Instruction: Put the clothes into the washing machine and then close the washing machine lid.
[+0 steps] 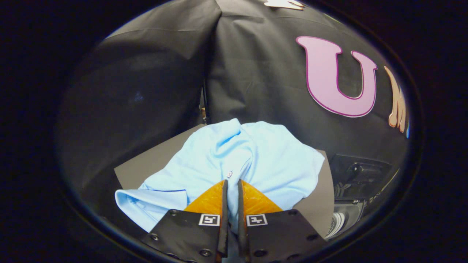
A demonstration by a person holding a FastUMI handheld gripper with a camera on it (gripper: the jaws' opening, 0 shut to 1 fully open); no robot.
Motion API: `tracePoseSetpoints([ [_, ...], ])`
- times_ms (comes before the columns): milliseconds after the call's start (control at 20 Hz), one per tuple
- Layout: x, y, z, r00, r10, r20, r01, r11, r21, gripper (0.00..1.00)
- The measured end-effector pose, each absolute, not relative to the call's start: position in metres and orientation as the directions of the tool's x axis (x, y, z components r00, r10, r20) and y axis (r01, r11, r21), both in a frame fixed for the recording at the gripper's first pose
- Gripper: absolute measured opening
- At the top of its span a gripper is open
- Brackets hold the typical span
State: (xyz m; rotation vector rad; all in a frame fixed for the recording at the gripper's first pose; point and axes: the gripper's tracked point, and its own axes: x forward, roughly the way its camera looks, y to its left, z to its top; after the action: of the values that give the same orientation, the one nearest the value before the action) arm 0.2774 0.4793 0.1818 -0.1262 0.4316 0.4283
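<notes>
A light blue polo shirt lies crumpled on a grey table top, with a small button showing near its middle. My gripper is down on the shirt, its two fingers almost closed with a fold of the blue fabric pinched in the narrow gap between them. The collar and a sleeve spread out to the left of the fingers. To the right, past the table's edge, a dark machine with a knob and a pale ribbed part sits lower down.
The booth's black cloth wall rises close behind the table, with a vertical seam or pole at its corner just beyond the shirt. The table's right edge drops off toward the dark machine.
</notes>
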Motion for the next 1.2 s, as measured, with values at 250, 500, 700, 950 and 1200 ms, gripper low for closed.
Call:
tracePoseSetpoints([
  [250,0.282,0.452,0.199,0.848,0.337,-0.41,-0.378,0.926,-0.02,0.12],
  [500,0.287,0.369,0.212,0.894,0.225,-0.388,-0.259,0.965,-0.037,0.12],
  [700,0.291,0.301,0.218,0.922,0.115,-0.369,-0.147,0.987,-0.06,0.12],
  [950,0.293,0.235,0.216,0.933,0.025,-0.36,-0.038,0.999,-0.028,0.12],
  [1200,0.301,0.193,0.217,0.939,-0.042,-0.342,0.047,0.999,0.006,0.12],
])
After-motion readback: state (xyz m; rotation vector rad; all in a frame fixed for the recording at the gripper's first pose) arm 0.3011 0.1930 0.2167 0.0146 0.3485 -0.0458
